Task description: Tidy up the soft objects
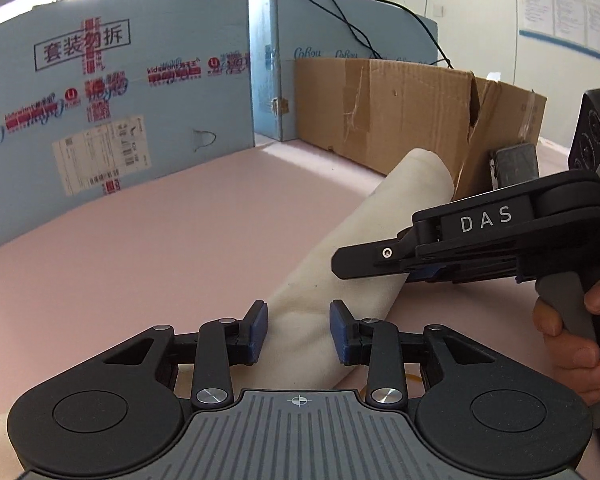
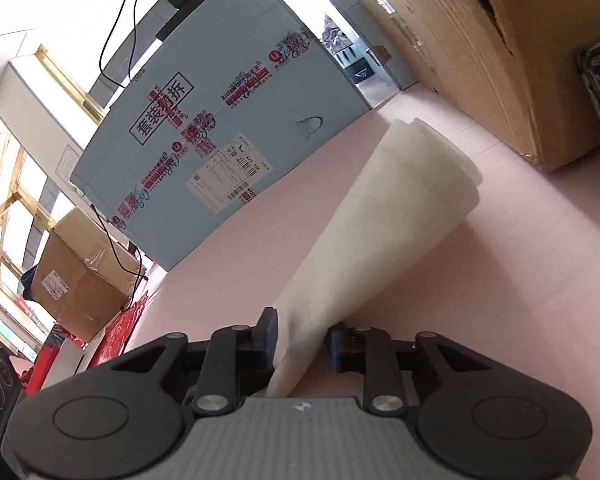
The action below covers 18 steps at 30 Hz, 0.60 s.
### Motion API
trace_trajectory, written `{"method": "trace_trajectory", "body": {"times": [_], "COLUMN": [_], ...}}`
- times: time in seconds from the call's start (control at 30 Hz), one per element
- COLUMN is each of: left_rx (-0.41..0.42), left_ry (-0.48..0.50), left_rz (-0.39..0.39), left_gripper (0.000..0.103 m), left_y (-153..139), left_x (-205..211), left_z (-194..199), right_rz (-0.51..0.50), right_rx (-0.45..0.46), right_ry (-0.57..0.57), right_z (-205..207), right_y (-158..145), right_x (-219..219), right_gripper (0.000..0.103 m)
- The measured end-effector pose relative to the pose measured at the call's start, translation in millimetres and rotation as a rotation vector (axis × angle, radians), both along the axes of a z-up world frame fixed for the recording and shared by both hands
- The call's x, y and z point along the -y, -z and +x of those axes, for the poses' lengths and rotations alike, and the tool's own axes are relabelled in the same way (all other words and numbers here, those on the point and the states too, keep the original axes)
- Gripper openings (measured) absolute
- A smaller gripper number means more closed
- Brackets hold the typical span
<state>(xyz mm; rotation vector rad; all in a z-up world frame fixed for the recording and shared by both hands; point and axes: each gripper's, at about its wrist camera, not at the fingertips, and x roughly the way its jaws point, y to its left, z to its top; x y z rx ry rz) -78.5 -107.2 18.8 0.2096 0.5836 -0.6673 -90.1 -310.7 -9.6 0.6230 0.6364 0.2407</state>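
A rolled cream cloth [image 1: 356, 216] lies on the pink surface [image 1: 160, 240], running from my left gripper up toward the cardboard box. My left gripper [image 1: 298, 330] is shut on the roll's near end, with both blue pads pressed into the fabric. From the right, my right gripper [image 1: 342, 264] reaches in and clamps the roll's side a little further along. The right wrist view shows the cream roll [image 2: 380, 220] pinched narrow between the jaws of the right gripper [image 2: 300, 340], with its far end flaring wide.
A large blue printed box [image 1: 120, 100] walls the back left. A torn brown cardboard box [image 1: 400, 112] stands at the back right, with a dark flat object [image 1: 514, 164] leaning on it. A person's hand [image 1: 572, 344] holds the right gripper's handle.
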Motion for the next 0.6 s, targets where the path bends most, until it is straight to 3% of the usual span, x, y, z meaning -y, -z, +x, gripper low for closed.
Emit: {"method": "trace_trajectory", "body": {"times": [0.07, 0.1, 0.17, 0.27, 0.4, 0.5, 0.6], "left_rx": [0.004, 0.000, -0.010, 0.003, 0.119, 0.082, 0.032], "left_ry": [0.000, -0.001, -0.002, -0.011, -0.024, -0.021, -0.028], "left_rz": [0.004, -0.001, -0.016, -0.011, 0.069, 0.071, 0.046], "left_gripper": [0.033, 0.033, 0.034, 0.035, 0.035, 0.035, 0.035], "left_y": [1.0, 1.5, 2.2, 0.2, -12.0, -9.2, -1.6], "left_x": [1.2, 0.7, -1.0, -3.4, -12.6, -21.3, -26.9], "left_z": [0.0, 0.4, 1.6, 0.3, -20.8, -24.6, -16.4], "right_rz": [-0.020, -0.048, -0.115, -0.178, -0.296, -0.408, -0.561], "right_rx": [0.019, 0.026, 0.030, 0.022, 0.034, 0.074, 0.220], "right_ry": [-0.034, -0.040, -0.041, -0.037, -0.042, -0.062, -0.139], "right_z": [4.3, 4.9, 5.4, 6.1, 4.0, -0.1, -14.8], "right_y": [-2.9, -4.4, -6.8, -8.8, -13.7, -19.1, -28.4], "right_x": [-6.8, -11.3, -19.0, -23.5, -37.7, -53.5, -79.4], "right_gripper": [0.055, 0.052, 0.013, 0.012, 0.012, 0.012, 0.012]}}
